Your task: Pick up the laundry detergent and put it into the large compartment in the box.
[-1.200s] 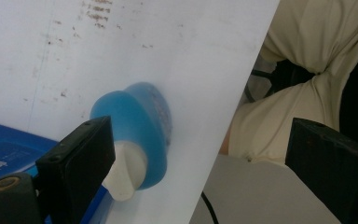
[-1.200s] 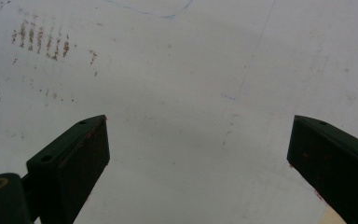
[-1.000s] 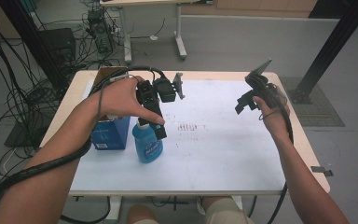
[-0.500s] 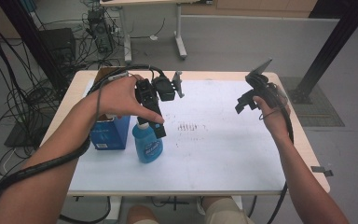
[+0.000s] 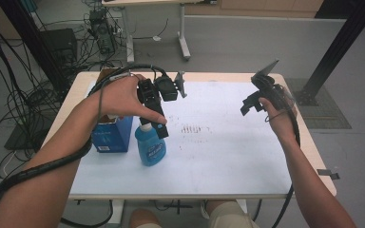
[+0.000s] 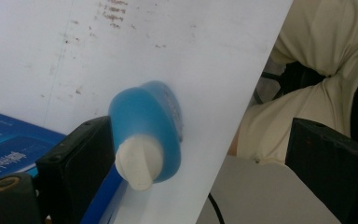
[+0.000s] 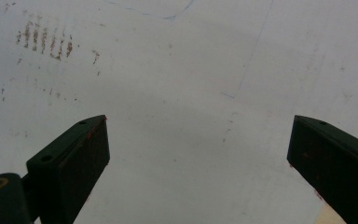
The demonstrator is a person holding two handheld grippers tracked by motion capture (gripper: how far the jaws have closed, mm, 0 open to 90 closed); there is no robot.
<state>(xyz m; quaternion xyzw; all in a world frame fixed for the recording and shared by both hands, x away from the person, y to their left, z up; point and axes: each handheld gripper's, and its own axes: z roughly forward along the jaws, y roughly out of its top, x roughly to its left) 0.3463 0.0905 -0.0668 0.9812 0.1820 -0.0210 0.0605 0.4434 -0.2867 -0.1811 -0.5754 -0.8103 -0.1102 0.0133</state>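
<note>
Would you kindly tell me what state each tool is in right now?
Left tool: open, jaws wide apart, one jaw beside the white cap of the blue bottle, nothing gripped.
Right tool: open, empty, over the white table.

Black left gripper (image 5: 158, 124) and right gripper (image 5: 250, 105) trail black cables; person wears beige shorts.

On the white table sheet (image 5: 228, 156), the upright blue plastic bottle with a white cap (image 5: 150, 145) and the blue cardboard box (image 5: 111, 135) just beside it block the left part. The box closes off the bottle's left flank. The middle, right and near stretches of the sheet lie open.
</note>
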